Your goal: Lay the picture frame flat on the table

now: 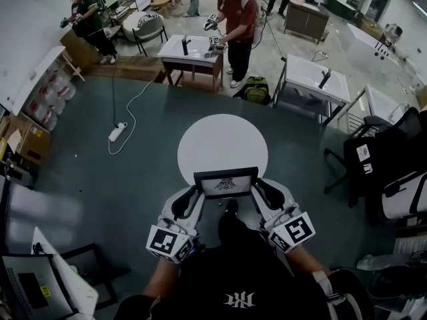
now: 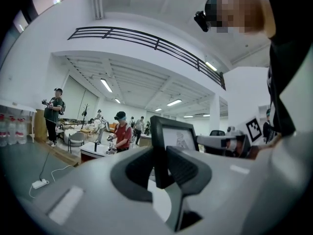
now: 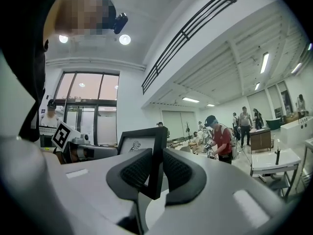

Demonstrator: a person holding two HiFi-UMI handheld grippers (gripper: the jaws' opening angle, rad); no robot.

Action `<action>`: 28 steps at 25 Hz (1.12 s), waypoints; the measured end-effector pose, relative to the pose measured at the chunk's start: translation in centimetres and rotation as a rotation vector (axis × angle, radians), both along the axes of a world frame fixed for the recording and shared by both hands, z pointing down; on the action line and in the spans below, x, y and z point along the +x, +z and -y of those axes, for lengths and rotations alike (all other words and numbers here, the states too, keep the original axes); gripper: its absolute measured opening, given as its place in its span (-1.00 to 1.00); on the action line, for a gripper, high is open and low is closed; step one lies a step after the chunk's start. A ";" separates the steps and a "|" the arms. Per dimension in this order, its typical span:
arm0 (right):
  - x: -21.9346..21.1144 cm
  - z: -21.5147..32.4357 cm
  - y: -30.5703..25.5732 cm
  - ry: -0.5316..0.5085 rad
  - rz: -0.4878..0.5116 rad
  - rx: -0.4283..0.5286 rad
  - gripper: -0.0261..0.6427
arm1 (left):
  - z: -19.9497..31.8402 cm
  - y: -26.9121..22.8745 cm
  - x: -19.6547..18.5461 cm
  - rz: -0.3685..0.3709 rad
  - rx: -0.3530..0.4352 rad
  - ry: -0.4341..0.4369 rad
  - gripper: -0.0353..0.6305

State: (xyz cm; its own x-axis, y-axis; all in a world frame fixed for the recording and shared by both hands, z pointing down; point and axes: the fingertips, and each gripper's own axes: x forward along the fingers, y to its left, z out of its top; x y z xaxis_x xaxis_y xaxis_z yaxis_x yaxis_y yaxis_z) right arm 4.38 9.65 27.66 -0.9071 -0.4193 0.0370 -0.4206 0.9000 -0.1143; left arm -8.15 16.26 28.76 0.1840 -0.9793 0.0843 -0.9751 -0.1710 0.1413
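Observation:
A black picture frame (image 1: 226, 183) with a white sheet and a small dark drawing stands upright between my two grippers, over the near edge of the round white table (image 1: 223, 139). My left gripper (image 1: 192, 197) is shut on the frame's left edge, my right gripper (image 1: 262, 189) on its right edge. In the left gripper view the frame (image 2: 175, 135) rises between the left gripper's (image 2: 159, 168) dark pads, and the other gripper shows beyond it. The right gripper view shows the frame (image 3: 139, 146) clamped by the right gripper (image 3: 155, 173). Whether the frame's foot touches the table is hidden.
A black office chair (image 1: 393, 152) stands to the right. White sink stands (image 1: 193, 49) (image 1: 310, 79) lie beyond the table, with a person in a red shirt (image 1: 237, 19) at one. A power strip with cable (image 1: 117, 132) lies on the floor at left.

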 end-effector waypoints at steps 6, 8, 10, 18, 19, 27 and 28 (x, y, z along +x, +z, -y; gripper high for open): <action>-3.1 5.2 -0.2 -0.028 -0.007 -0.008 -0.76 | 4.8 0.0 -2.9 -0.004 -0.018 -0.025 -0.65; -4.0 7.1 -0.2 -0.033 -0.004 -0.010 -0.76 | 6.5 0.1 -3.7 -0.008 -0.014 -0.027 -0.65; -4.8 9.0 -0.3 -0.038 0.002 -0.014 -0.76 | 8.5 0.0 -4.4 -0.006 -0.015 -0.031 -0.65; -7.3 16.6 -0.8 -0.032 0.009 -0.007 -0.76 | 16.0 -0.8 -7.0 0.014 -0.013 -0.029 -0.65; -7.6 17.5 -0.8 -0.029 0.012 -0.007 -0.76 | 17.0 -0.8 -7.2 0.015 -0.011 -0.027 -0.65; -10.1 22.3 -0.2 -0.035 0.020 -0.015 -0.76 | 21.6 -0.3 -9.8 0.010 -0.040 -0.037 -0.65; -10.4 22.7 0.0 -0.034 0.019 -0.019 -0.76 | 22.1 -0.1 -10.1 0.011 -0.038 -0.030 -0.65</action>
